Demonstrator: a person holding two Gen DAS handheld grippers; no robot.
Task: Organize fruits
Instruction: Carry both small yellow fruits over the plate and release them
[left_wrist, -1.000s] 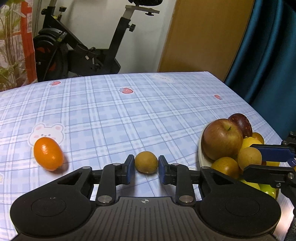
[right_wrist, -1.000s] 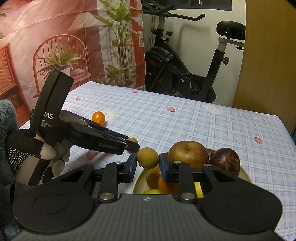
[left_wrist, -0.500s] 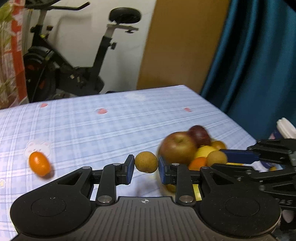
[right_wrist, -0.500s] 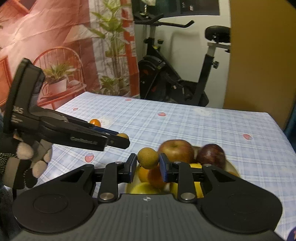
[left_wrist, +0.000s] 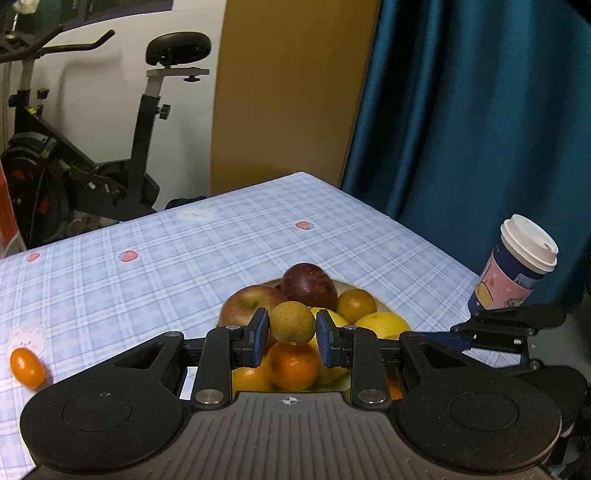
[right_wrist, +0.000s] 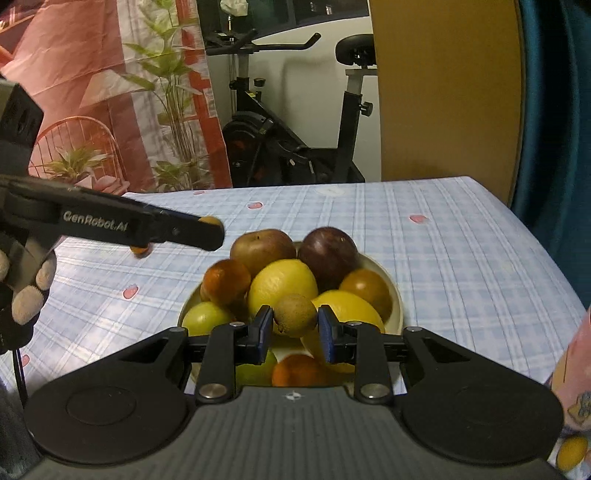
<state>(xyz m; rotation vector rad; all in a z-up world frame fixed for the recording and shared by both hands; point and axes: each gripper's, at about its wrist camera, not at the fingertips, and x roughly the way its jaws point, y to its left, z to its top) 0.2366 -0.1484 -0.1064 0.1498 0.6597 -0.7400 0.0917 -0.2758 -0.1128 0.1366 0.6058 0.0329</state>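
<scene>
My left gripper (left_wrist: 291, 329) is shut on a small brown round fruit (left_wrist: 291, 321) and holds it just above the cream fruit bowl (left_wrist: 349, 284). My right gripper (right_wrist: 295, 325) is shut on a similar small brown fruit (right_wrist: 295, 314) over the near side of the same bowl (right_wrist: 398, 301). The bowl is piled with an apple (right_wrist: 262, 251), a dark plum (right_wrist: 328, 254), lemons (right_wrist: 282, 282) and oranges (right_wrist: 225, 278). In the right wrist view the left gripper (right_wrist: 212, 232) reaches in from the left. One orange kumquat (left_wrist: 27, 368) lies on the checked tablecloth at the left.
A lidded paper cup (left_wrist: 517, 269) stands at the table's right edge, close to the right gripper (left_wrist: 458, 332). An exercise bike (left_wrist: 92, 166) and a teal curtain (left_wrist: 480, 129) stand beyond the table. A gloved hand (right_wrist: 26, 288) holds the left gripper.
The left gripper has lifted its brown fruit off the cloth and carried it right, over the bowl. The right gripper has swung with its fruit to above the bowl's near side.
</scene>
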